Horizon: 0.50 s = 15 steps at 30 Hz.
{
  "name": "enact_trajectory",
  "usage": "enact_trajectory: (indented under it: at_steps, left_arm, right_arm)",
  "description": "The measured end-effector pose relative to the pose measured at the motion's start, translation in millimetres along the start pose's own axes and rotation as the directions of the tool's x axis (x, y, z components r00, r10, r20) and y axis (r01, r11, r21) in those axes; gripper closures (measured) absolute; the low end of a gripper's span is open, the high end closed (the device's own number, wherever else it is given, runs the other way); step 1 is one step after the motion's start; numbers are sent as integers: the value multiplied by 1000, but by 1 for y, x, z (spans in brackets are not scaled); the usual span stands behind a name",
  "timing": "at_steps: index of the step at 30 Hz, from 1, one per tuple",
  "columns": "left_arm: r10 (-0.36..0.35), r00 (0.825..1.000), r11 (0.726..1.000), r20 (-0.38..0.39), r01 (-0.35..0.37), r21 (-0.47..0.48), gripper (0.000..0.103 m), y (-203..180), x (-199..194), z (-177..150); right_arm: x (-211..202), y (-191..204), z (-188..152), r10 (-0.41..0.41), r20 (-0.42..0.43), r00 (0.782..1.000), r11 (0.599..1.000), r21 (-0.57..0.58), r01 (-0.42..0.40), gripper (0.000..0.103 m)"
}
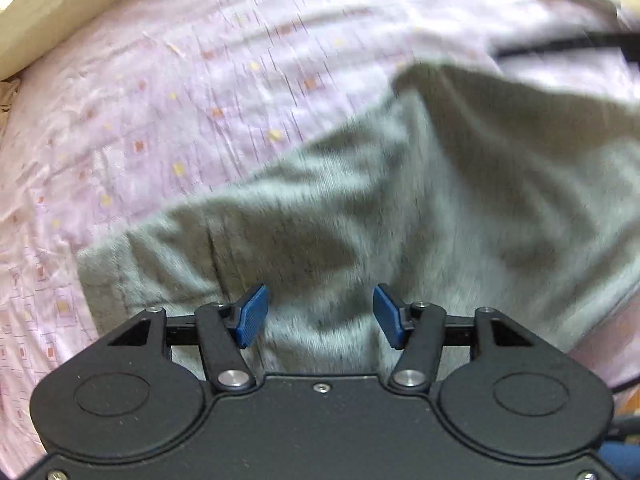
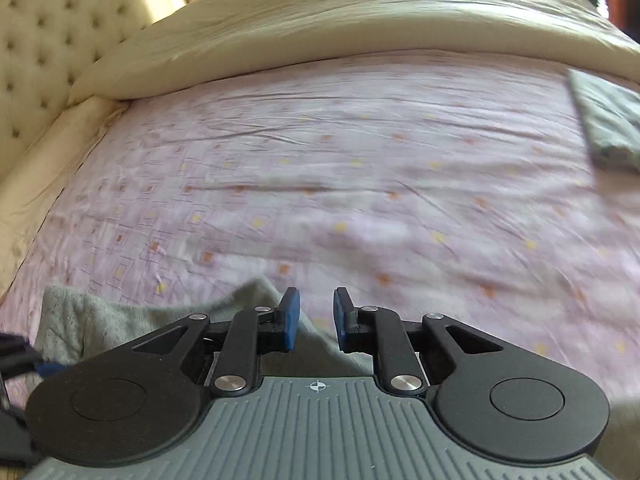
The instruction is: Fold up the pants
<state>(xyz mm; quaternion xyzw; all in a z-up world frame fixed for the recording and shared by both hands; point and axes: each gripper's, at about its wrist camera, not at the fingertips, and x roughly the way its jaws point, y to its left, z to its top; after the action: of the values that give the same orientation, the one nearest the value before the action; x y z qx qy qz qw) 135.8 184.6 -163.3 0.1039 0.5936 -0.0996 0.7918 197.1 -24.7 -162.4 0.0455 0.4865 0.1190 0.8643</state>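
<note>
Nearest, the left gripper [image 1: 320, 316] is held pointing steeply down over the grey pants [image 1: 400, 208], its blue pads [image 1: 252, 316] parted wide with only fabric seen beneath them and nothing pinched. The right gripper [image 2: 316, 318] is seen with its jaws a narrow gap apart and released; a fold of the pants [image 2: 120, 320] lies below and to the left of its left pad, and no cloth is caught between the pads. The pants are spread, rumpled, on a pink patterned bedsheet [image 2: 320, 184]. Farther off, a second grey folded garment [image 2: 608, 124] is laid near the sheet's right edge, well apart from the pants. Beyond, a cream duvet [image 2: 360, 28] is bunched across the bed, and a tufted headboard [image 2: 52, 52] is seen at far left
</note>
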Motion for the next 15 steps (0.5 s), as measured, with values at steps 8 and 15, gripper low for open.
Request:
enact_trajectory:
  at_steps: [8, 15]
  left_arm:
    - [60, 996, 998, -66, -61, -19, 35, 12, 19, -16]
    - [62, 998, 997, -24, -61, 56, 36, 6, 4, -30]
  right_arm:
    - [-37, -35, -103, -231, -163, 959, 959, 127, 252, 85]
    - [-79, -33, -125, -358, -183, 916, 894, 214, 392, 86]
